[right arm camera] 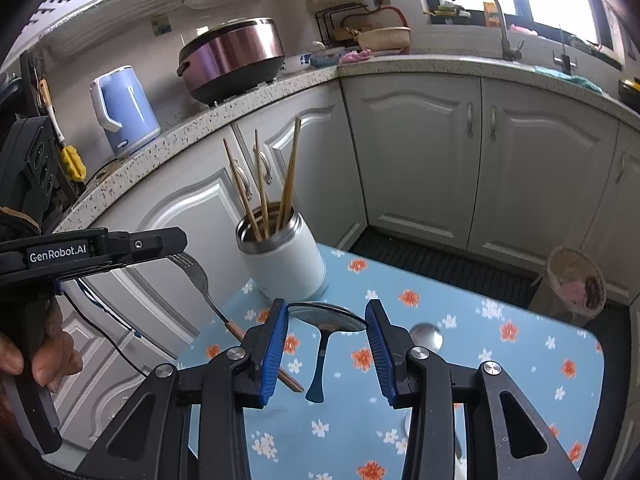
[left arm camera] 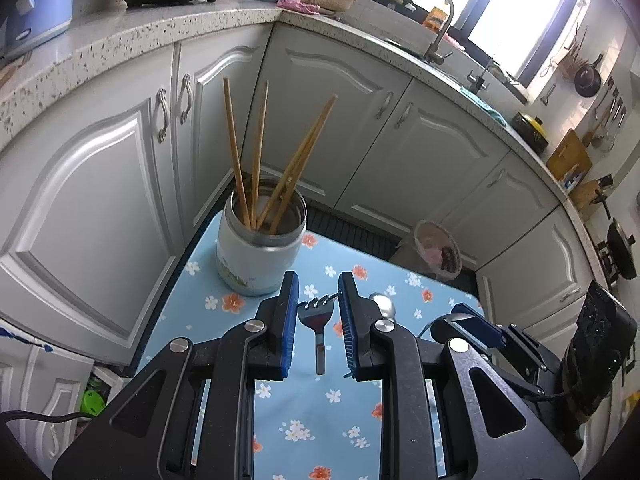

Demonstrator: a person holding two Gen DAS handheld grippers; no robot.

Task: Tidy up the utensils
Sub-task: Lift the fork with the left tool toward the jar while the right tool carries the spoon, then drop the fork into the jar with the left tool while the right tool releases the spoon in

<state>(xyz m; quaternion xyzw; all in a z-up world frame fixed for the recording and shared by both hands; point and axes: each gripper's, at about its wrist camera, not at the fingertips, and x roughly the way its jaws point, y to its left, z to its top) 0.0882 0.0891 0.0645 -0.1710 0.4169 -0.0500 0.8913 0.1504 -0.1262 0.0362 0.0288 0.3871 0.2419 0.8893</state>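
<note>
Blue floral tablecloth [right arm camera: 460,392] | your left gripper [left arm camera: 318,312] clamps a steel fork [left arm camera: 316,314] | your right gripper [right arm camera: 326,344] clamps a steel spoon [right arm camera: 326,318] | white chopstick jar [right arm camera: 284,264] far.

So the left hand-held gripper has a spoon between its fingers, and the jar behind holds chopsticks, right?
Not quite: the left hand-held gripper has a fork between its fingers, as the left wrist view shows. The spoon is in the right hand-held gripper. The jar behind does hold chopsticks.
</note>
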